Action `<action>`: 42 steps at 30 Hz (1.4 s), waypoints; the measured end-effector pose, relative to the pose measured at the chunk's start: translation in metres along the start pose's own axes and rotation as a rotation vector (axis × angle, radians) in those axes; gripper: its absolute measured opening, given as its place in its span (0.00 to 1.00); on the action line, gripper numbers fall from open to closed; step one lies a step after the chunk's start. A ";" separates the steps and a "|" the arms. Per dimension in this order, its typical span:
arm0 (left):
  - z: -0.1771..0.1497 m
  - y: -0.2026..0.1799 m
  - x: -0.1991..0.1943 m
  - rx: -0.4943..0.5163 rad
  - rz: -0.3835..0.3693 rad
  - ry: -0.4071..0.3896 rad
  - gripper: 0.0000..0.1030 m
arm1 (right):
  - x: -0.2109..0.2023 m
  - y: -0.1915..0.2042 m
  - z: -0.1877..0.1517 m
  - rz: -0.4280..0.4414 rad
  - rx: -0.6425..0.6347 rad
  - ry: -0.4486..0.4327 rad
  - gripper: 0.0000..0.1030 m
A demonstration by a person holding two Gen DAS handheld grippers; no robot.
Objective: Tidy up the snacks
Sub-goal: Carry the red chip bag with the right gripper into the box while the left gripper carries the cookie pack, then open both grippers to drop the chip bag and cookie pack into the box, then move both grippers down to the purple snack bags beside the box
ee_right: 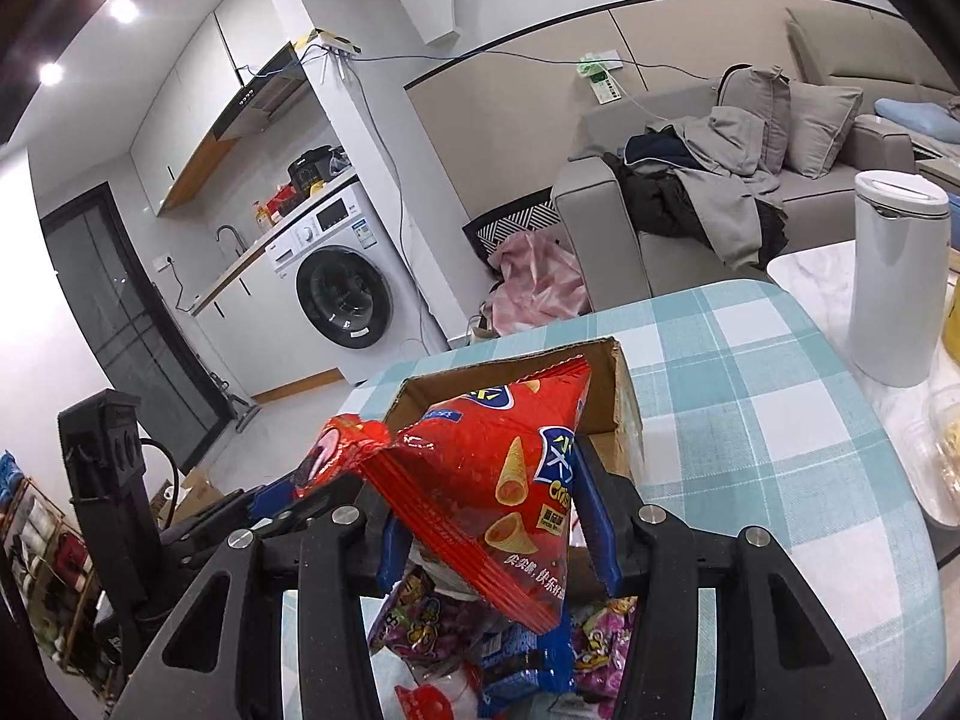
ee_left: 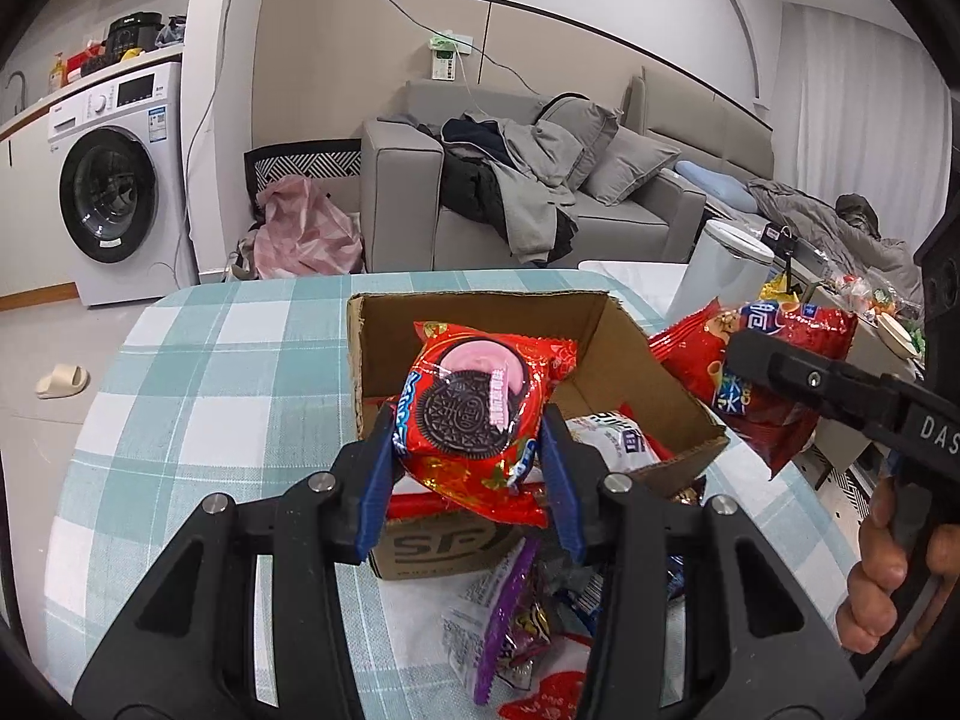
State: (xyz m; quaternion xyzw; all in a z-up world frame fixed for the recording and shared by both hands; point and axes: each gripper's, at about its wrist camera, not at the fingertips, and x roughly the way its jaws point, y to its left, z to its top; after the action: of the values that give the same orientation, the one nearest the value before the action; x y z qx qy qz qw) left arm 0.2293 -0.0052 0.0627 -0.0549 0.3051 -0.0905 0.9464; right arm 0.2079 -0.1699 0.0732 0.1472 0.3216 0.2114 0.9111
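Note:
My left gripper (ee_left: pixel 471 426) is shut on a red Oreo packet (ee_left: pixel 480 414), held above the near edge of an open cardboard box (ee_left: pixel 480 318) on the plaid-clothed table. Inside the box lie a white packet (ee_left: pixel 624 438) and some red wrappers. My right gripper (ee_right: pixel 489 498) is shut on a red bag of cone crisps (ee_right: pixel 498 480), which hangs over the box (ee_right: pixel 624 378). From the left wrist view that crisps bag (ee_left: pixel 708 360) and the right gripper's black finger (ee_left: pixel 780 369) hover at the box's right side. The Oreo packet (ee_right: pixel 342 450) shows at the left in the right wrist view.
A heap of loose snack packets (ee_left: pixel 516 618) lies on the table in front of the box, also under the right gripper (ee_right: pixel 480 648). A white canister (ee_right: pixel 894 276) stands on the adjoining white table. A person's hand (ee_left: pixel 882 588) grips the right handle. A sofa and a washing machine stand behind.

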 end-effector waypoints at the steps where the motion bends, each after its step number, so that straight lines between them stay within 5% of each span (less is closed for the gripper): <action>1: 0.001 0.000 0.004 0.002 0.000 0.003 0.41 | 0.003 0.000 0.001 0.001 0.000 0.003 0.47; 17: 0.008 0.001 0.063 0.022 0.037 0.046 0.41 | 0.057 -0.003 0.004 -0.032 0.013 0.051 0.47; 31: 0.004 0.014 0.067 -0.007 0.035 0.061 0.42 | 0.061 -0.003 0.001 -0.040 -0.004 0.053 0.51; 34: 0.005 0.015 0.060 -0.013 0.019 0.057 0.55 | 0.052 -0.005 -0.001 -0.056 -0.022 0.045 0.55; 37: 0.005 0.012 0.048 -0.012 0.006 0.034 0.79 | 0.044 -0.010 -0.006 -0.057 -0.030 0.061 0.77; 39: 0.005 0.011 0.040 -0.008 -0.013 0.028 0.82 | 0.035 -0.012 -0.009 -0.062 -0.036 0.063 0.93; 42: 0.002 0.009 0.026 -0.012 -0.019 0.037 0.94 | 0.024 -0.011 -0.016 -0.100 -0.073 0.068 0.99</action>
State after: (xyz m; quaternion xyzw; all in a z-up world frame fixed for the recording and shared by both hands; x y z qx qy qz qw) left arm 0.2524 -0.0013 0.0475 -0.0619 0.3223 -0.0986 0.9394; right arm 0.2178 -0.1664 0.0445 0.0902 0.3514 0.1822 0.9139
